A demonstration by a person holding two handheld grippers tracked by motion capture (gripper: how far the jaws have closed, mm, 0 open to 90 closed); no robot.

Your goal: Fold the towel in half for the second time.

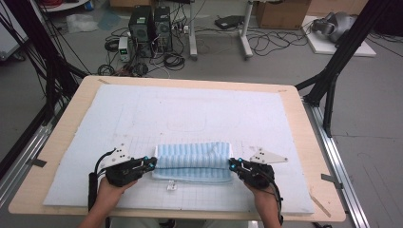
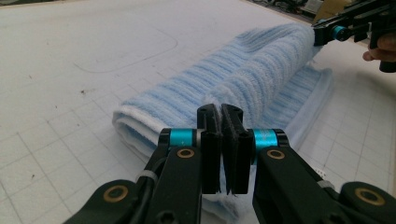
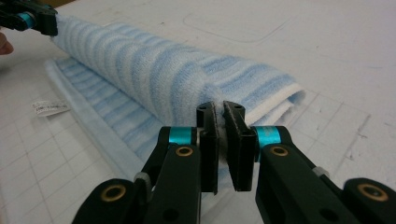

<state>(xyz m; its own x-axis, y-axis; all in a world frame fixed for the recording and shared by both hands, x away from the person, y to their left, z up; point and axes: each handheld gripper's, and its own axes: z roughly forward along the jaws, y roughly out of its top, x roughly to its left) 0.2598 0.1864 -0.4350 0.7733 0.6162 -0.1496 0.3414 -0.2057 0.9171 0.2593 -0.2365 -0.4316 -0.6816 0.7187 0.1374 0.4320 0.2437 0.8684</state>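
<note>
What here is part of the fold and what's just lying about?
In the job: striped blue towel; left gripper and right gripper, each shut on a towel end; gridded mat.
Lying about: computer towers, floor cables, cardboard box.

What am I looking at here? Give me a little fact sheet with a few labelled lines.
Work in hand: folding a light blue striped towel
Towel state: partly folded, upper layer doubled over a flat lower layer
Left claw: shut on the towel's left end
Right claw: shut on the towel's right end
Who holds them: a person, one claw in each hand
Surface: pale gridded mat on a wooden table
Small detail: white label at the towel's near edge
</note>
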